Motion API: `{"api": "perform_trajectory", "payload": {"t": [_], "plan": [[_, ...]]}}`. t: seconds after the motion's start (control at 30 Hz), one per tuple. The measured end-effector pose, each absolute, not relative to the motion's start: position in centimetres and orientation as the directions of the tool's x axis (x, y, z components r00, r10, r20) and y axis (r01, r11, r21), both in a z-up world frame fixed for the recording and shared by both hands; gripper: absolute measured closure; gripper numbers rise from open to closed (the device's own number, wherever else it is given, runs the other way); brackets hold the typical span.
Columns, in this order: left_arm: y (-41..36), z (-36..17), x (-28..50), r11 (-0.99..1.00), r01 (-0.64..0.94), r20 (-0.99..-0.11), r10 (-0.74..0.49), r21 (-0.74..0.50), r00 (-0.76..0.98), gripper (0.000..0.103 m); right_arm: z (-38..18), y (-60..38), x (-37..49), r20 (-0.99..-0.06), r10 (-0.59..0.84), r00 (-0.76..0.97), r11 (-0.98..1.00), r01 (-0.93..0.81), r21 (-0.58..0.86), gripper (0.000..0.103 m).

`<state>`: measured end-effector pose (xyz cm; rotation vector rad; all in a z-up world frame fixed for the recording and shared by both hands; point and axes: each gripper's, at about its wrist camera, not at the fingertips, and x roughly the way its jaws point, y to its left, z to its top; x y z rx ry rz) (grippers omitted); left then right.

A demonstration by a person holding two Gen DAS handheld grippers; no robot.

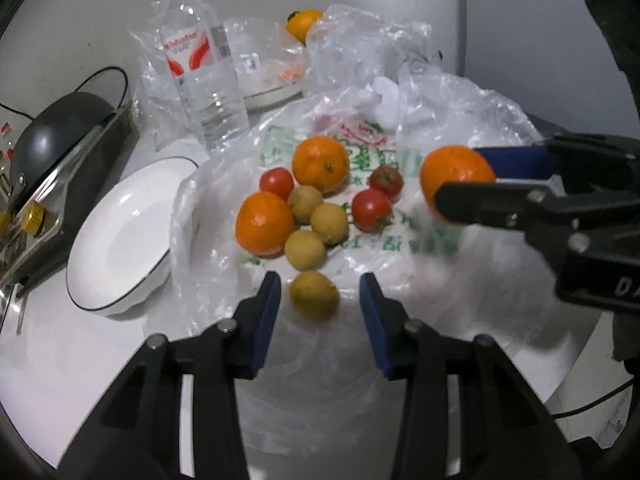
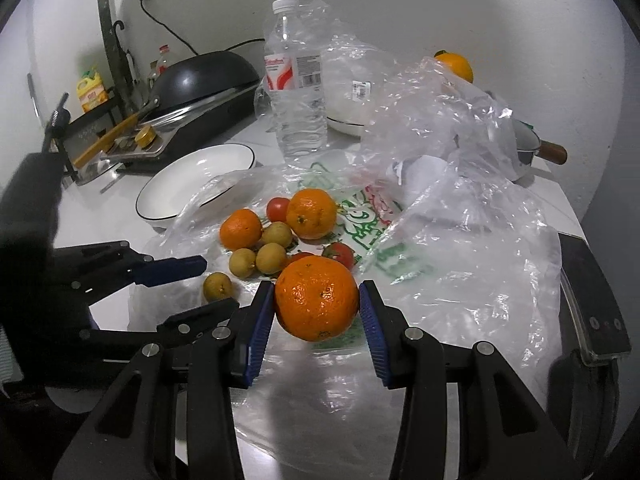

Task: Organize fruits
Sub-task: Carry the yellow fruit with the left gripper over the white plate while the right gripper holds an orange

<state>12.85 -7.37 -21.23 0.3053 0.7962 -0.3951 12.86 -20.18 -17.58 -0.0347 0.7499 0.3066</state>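
Right gripper (image 2: 317,306) clamps orange (image 2: 316,300); left gripper (image 1: 320,294) gapes.

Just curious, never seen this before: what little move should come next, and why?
Probably carry the orange gripped by the right gripper over to the white plate, which holds no fruit. The left gripper, open around a small yellow fruit, could close next.
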Motion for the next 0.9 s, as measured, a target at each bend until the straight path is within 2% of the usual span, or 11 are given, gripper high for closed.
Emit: {"api": "perform_trajectory", "payload": {"t": [0.27, 0.9], "plan": [[-7.5, -22.0, 13.1, 0.886, 0.45, -0.748, -0.222, 0.114, 0.626, 0.076, -17.7, -20.4, 13.0, -0.67, 0.273, 0.69, 0.952, -0.293, 0.085, 0.058], [-5.7, -19.3, 11.3, 0.891, 0.451, -0.691, -0.293, 0.053, 0.66, 0.076, -16.2, -18.1, 12.2, -0.656, 0.272, 0.704, 0.948, -0.314, 0.055, 0.058]]}}
